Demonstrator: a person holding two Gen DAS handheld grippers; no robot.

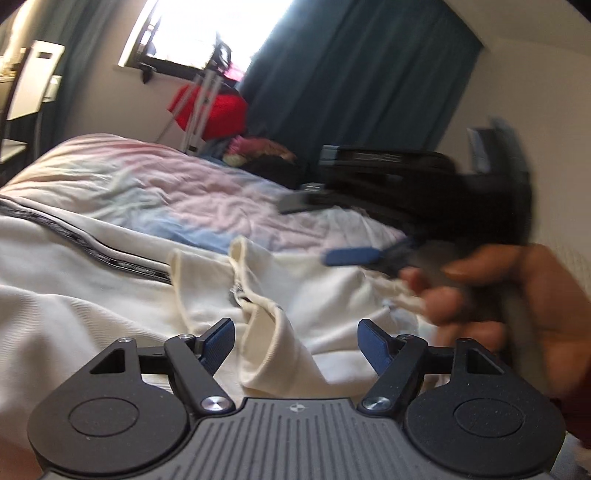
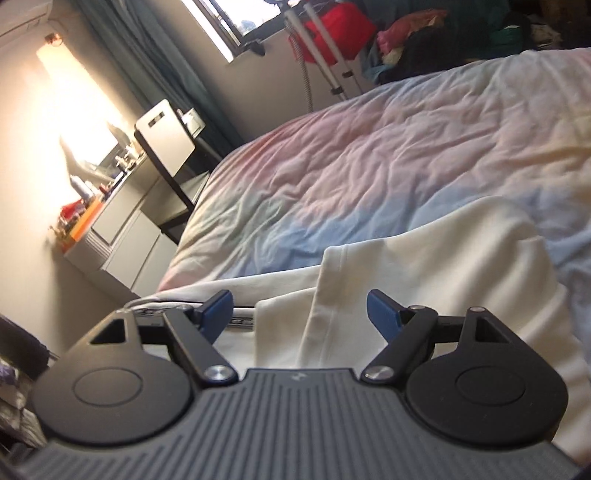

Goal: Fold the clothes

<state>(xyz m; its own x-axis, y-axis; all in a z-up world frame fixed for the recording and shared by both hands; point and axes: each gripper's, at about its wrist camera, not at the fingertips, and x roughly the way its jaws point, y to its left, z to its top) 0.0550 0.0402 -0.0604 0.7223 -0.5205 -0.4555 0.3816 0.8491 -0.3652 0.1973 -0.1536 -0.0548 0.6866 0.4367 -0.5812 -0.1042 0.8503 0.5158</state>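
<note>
you are hovering both tools, left tool (image 1: 296, 341) and right tool (image 2: 300, 312), spread and empty, risking bunching the cream garment (image 1: 280, 332).

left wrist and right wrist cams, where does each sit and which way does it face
Left wrist: on the left gripper, looking across the cream garment on the bed toward the window; the right gripper and its hand show.
Right wrist: on the right gripper, facing the garment, bed and desk.
Shared: garment, bed, window, red bag.
</note>
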